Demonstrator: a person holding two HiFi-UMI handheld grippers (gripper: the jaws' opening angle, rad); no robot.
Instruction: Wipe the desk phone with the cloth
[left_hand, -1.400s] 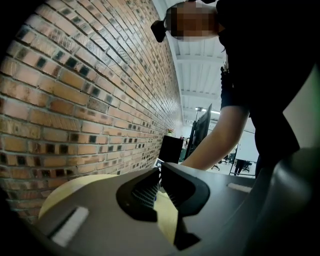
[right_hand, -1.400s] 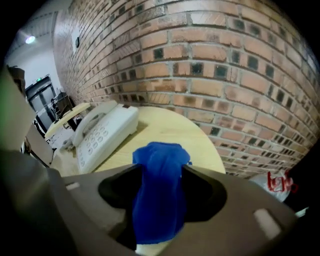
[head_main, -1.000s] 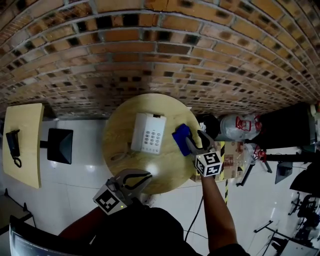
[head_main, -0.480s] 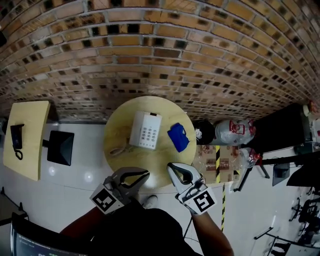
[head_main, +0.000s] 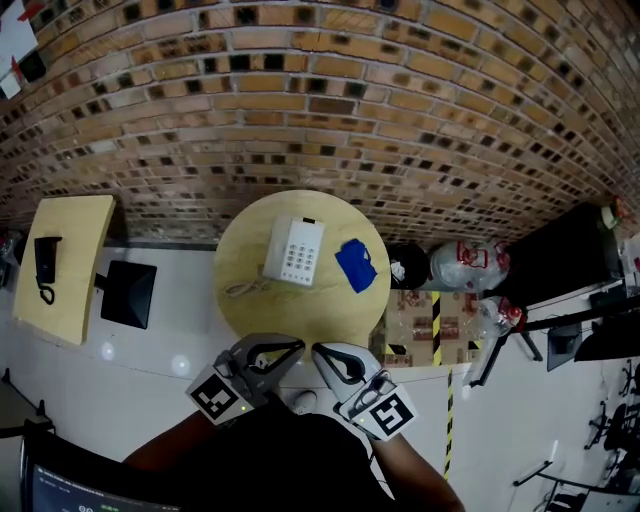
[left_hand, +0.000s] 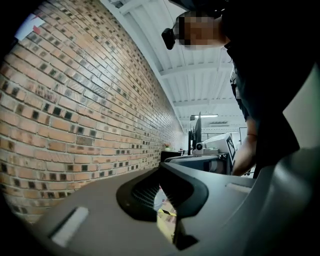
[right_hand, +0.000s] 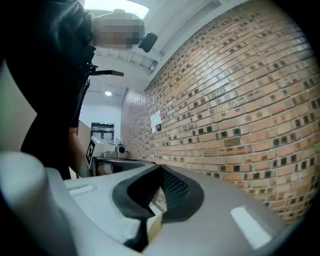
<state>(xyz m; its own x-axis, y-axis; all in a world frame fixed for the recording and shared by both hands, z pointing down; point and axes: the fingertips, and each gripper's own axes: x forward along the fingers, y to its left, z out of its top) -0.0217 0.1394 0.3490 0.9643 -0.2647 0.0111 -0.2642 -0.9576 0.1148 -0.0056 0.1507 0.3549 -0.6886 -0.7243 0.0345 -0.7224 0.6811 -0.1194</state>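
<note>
The white desk phone (head_main: 295, 252) lies on the round wooden table (head_main: 255, 310), its cord (head_main: 238, 290) curling off to the left. To the phone's right the blue cloth (head_main: 356, 264) lies crumpled on the tabletop, with nothing touching it. Both grippers hang close to my body, below the table's near edge. My left gripper (head_main: 297, 348) is shut and empty, and so is my right gripper (head_main: 317, 350) beside it. Their tips nearly touch. In the left gripper view the gripper's (left_hand: 161, 171) tips meet against the brick wall. The right gripper view shows the same for that gripper (right_hand: 160, 167).
A brick wall (head_main: 300, 120) stands behind the table. A second wooden table (head_main: 75, 300) with a dark handset (head_main: 43, 268) is at the far left, with a black stool (head_main: 127, 293) beside it. Plastic bags (head_main: 470, 262) and a cardboard box (head_main: 425, 320) crowd the floor on the right.
My right gripper has left the blue cloth on the table, drawn back to my body and shut. The left gripper has hardly moved. The view has shifted back a little.
</note>
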